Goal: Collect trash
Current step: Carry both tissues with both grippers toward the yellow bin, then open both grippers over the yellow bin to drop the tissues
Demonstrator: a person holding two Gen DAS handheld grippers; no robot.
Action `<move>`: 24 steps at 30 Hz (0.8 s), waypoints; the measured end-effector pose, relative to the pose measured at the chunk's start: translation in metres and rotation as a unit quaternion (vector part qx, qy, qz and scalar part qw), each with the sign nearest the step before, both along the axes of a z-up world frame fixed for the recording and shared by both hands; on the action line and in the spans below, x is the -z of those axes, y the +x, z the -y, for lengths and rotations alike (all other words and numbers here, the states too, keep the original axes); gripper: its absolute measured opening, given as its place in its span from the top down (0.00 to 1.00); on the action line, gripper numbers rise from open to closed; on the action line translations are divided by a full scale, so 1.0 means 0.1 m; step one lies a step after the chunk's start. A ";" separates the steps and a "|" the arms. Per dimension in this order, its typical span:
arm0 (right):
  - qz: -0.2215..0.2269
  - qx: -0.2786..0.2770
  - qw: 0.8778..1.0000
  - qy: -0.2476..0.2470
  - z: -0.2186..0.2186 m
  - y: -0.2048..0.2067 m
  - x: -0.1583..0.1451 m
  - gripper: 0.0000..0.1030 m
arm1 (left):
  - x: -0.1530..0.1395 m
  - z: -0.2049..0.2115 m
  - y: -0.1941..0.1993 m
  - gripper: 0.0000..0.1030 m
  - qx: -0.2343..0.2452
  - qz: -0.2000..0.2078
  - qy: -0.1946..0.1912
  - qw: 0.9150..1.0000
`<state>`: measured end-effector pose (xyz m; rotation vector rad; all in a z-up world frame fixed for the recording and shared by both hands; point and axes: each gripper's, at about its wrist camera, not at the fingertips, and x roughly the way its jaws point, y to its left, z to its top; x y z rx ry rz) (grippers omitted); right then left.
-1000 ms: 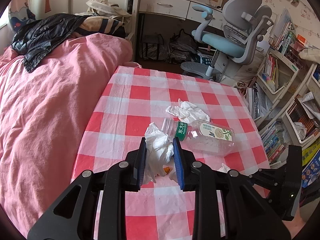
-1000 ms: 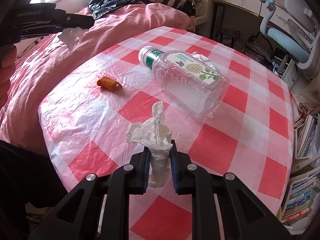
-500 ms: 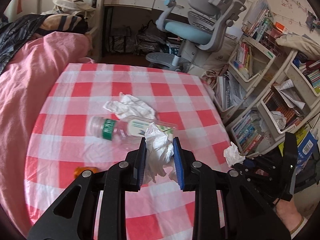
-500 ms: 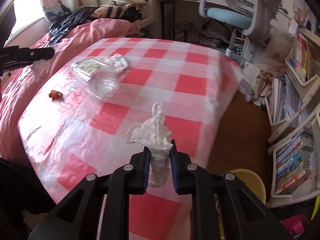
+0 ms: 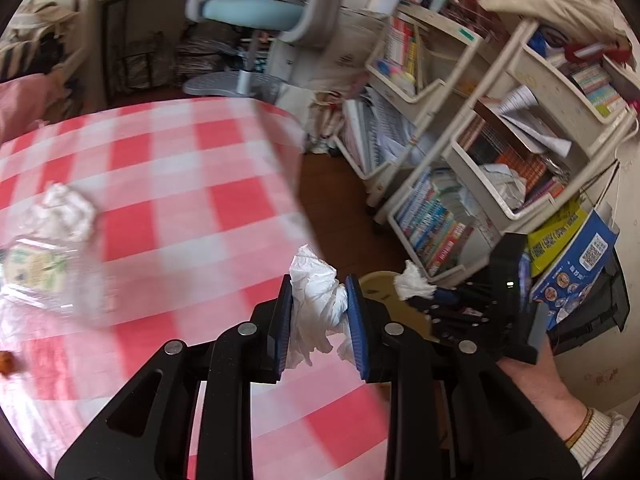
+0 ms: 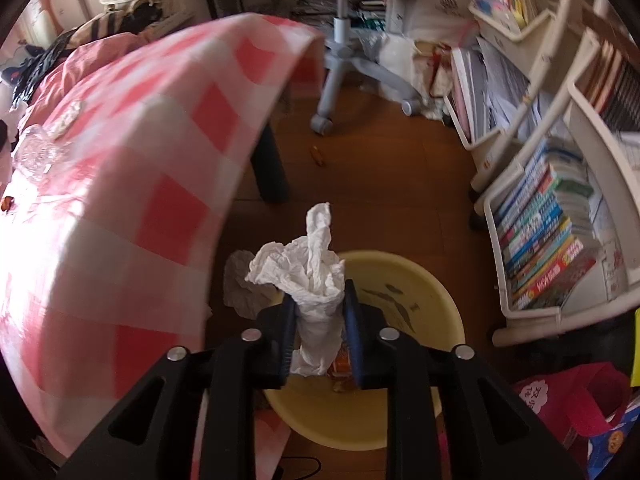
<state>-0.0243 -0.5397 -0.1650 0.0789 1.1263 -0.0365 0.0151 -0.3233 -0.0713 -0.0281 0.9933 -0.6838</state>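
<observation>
My left gripper [image 5: 319, 280] is shut on a crumpled white tissue [image 5: 320, 308] above the right edge of the red-checked table [image 5: 180, 184]. My right gripper [image 6: 318, 290] hangs over a yellow bin [image 6: 420, 280] on the floor. A second white tissue [image 6: 312, 256] stands upright between its pads, which still touch it as the jaws are opening. In the left wrist view the right gripper [image 5: 436, 294] with its tissue [image 5: 412, 282] sits over the yellow bin [image 5: 376, 284]. On the table lie a clear plastic bottle [image 5: 44, 276], another tissue [image 5: 64, 212] and a small orange scrap [image 5: 6, 362].
White book trolleys [image 6: 540, 240] crowd the right side. An office chair base [image 6: 340, 52] and a dark table leg [image 6: 272, 168] stand on the wooden floor. A grey crumpled paper [image 6: 240, 280] lies beside the bin. A red bag [image 6: 572, 404] sits at lower right.
Both grippers swung right from the table towards the floor, each carrying its tissue. The right one now sits above the yellow bin and its jaws stand slightly wider.
</observation>
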 end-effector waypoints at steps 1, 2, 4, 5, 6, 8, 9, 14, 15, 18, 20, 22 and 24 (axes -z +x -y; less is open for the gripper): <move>-0.009 0.005 1.000 0.004 0.07 -0.01 0.07 0.63 | 0.04 0.13 -0.01 0.77 0.007 -0.003 0.000 1.000; -0.018 0.012 1.000 0.007 0.14 -0.03 0.14 0.56 | 0.08 0.27 -0.02 0.77 0.013 -0.007 0.001 1.000; -0.030 0.026 0.999 0.005 0.24 -0.09 0.21 0.53 | 0.20 0.56 -0.03 0.77 0.026 -0.015 0.004 1.000; -0.033 0.032 0.999 0.001 0.28 -0.12 0.22 0.52 | 0.26 0.68 -0.04 0.77 0.031 -0.019 0.008 0.999; -0.030 0.040 0.999 -0.004 0.33 -0.14 0.20 0.51 | 0.33 0.82 -0.05 0.77 0.036 -0.024 0.013 0.999; -0.011 0.074 0.997 -0.008 0.48 -0.20 0.12 0.46 | 0.49 1.05 -0.07 0.73 0.046 -0.037 0.020 0.998; -0.001 0.093 0.996 -0.009 0.57 -0.22 0.08 0.44 | 0.58 1.17 -0.09 0.69 0.049 -0.044 0.021 0.998; 0.013 0.140 0.990 -0.013 0.77 -0.35 0.03 0.38 | 0.81 1.41 -0.16 0.40 0.055 -0.062 0.035 0.996; 0.019 0.144 0.989 -0.015 0.80 -0.37 0.02 0.38 | 0.78 1.40 -0.18 0.38 0.055 -0.058 0.032 0.996; 0.055 0.157 0.986 -0.013 0.83 -0.40 -0.12 0.38 | 0.62 1.23 -0.21 0.31 0.039 -0.025 0.031 0.998; 0.089 0.150 0.985 -0.004 0.77 -0.41 -0.25 0.35 | 0.49 1.07 -0.21 0.28 0.028 -0.006 0.029 0.999; 0.117 0.130 0.985 0.007 0.66 -0.37 -0.36 0.32 | 0.33 0.85 -0.21 0.26 0.011 0.016 0.028 0.999; 0.138 0.098 0.985 0.015 0.48 -0.31 -0.46 0.30 | 0.17 0.60 -0.20 0.24 -0.008 0.034 0.027 0.999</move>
